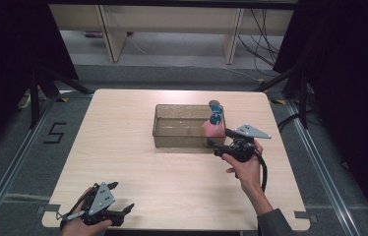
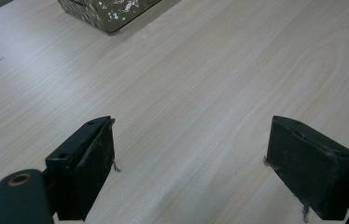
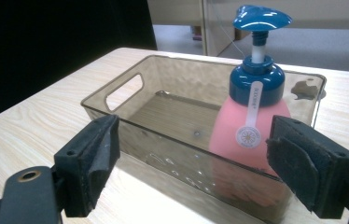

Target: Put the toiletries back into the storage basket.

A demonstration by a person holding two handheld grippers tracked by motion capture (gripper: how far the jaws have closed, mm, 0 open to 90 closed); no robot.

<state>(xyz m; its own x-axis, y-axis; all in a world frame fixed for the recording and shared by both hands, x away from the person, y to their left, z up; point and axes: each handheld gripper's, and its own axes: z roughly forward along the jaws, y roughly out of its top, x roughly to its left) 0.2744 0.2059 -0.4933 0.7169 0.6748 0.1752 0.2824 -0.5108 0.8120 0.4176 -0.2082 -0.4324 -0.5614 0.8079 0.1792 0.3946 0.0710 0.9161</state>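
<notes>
A pink soap bottle (image 1: 212, 129) (image 3: 247, 130) with a blue pump head stands upright inside the smoky clear plastic bin (image 1: 165, 129) (image 3: 116, 100), at its right end. My right gripper (image 1: 217, 146) (image 3: 191, 158) is just in front of the bin's near wall, open, its jaws apart with nothing between them and the bottle beyond the wall. At the table's front left corner my left gripper (image 1: 121, 198) (image 2: 191, 161) rests open over bare wood, its jaws wide apart.
The light wooden table (image 1: 123, 147) stretches between the two grippers. A corner of the bin (image 2: 109, 11) appears at the top of the left gripper view. Beyond the table's far edge are desk legs and cables on the floor.
</notes>
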